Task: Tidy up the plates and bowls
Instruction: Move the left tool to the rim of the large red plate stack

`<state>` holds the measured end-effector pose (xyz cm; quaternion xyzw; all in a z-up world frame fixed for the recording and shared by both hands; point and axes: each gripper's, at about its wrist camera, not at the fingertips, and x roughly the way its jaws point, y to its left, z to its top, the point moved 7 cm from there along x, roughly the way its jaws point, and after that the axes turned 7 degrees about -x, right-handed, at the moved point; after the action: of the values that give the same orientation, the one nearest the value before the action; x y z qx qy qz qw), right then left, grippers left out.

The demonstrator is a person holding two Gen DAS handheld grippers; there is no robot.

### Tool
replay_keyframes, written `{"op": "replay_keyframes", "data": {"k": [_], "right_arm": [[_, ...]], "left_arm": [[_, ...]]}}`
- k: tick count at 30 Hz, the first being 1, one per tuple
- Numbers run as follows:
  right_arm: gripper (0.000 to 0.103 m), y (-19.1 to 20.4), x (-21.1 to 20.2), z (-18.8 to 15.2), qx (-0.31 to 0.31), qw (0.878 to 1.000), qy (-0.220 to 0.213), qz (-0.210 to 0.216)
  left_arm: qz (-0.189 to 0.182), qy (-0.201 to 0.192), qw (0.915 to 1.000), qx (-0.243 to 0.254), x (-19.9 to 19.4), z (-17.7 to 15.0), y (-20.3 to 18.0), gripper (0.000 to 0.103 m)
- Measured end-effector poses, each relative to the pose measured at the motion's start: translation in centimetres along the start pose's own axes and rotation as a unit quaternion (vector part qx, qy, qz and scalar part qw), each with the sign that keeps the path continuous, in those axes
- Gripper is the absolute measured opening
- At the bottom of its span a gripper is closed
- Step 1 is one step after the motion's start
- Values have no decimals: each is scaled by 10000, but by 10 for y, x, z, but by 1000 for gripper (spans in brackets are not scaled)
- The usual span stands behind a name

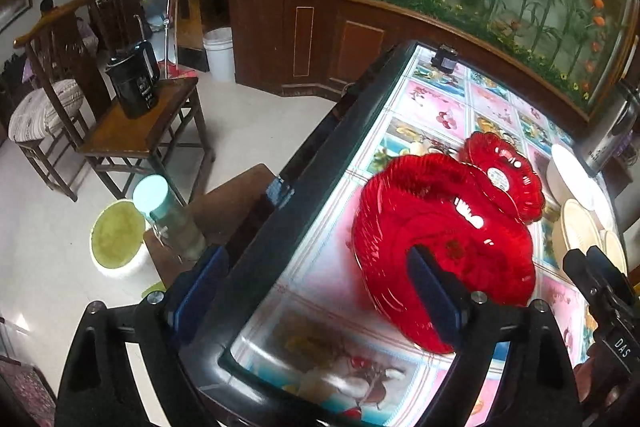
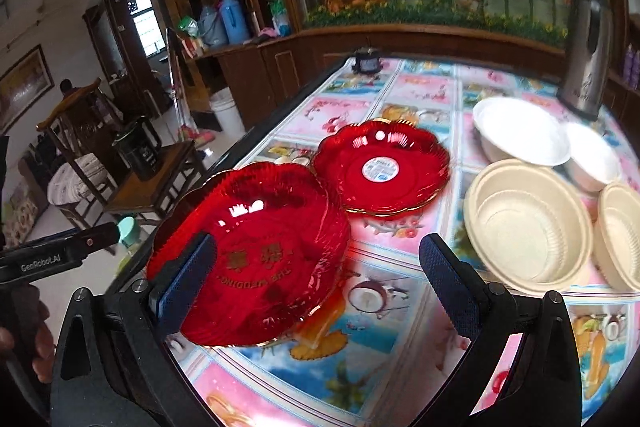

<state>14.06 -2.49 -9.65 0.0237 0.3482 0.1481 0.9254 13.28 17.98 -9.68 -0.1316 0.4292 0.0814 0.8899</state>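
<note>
Near red plate sits at the table's left edge, tilted. Your right gripper is spread wide, holding nothing, its left finger over the plate. Left gripper likewise wide, empty. Second red plate lies just beyond; that is the stacking direction.

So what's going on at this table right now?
A person with a gripper in each hand is sorting dishes on the patterned table. Both the left gripper and the right gripper are open and hold nothing. They sit near a red plate, with a second red plate behind it. Cream bowls and white bowls sit to the right.
</note>
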Motion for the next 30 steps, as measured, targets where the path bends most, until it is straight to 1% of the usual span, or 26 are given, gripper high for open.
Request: {"op": "replay_keyframes", "data": {"k": [2,4,7,10,12,13,15,17,22,26,28,30], "right_arm": [[103,-6,6,4,35,9999,108,-100],[101,-10,11,7,90,9997,191,-97],[99,-16,15,11,337,9986,356,196],[99,-21,15,15,509,9971,438,367],[99,-21,18,17,572,9956,554,494],[99,-21,20,18,664,9937,642,634],[99,-23,24,17,795,9905,789,803],[99,-25,31,13,897,9873,974,878],[99,-26,49,7,1112,9792,1354,1025],[98,-20,61,3,1105,9760,1546,1067],[90,-18,68,1,1187,9724,1640,1162],[88,-19,76,-2,1341,9670,1755,1270]], "left_arm": [[-37,91,10000,8,2,4,-1,91],[-87,174,9998,-30,3,8,-1,90],[-131,243,9996,-84,3,13,0,90],[-105,331,9994,-54,5,14,0,90],[-70,478,9988,6,10,12,-2,86],[-73,600,9982,42,14,10,-3,85],[-103,868,9962,27,22,6,-3,84],[-196,1136,9933,-42,29,1,-4,84],[-169,1399,9900,-5,37,-2,-9,85],[-204,1540,9879,-24,43,-2,-12,85],[-210,1587,9871,-40,45,-2,-12,84],[-220,1609,9867,-33,46,-2,-14,85]]}}
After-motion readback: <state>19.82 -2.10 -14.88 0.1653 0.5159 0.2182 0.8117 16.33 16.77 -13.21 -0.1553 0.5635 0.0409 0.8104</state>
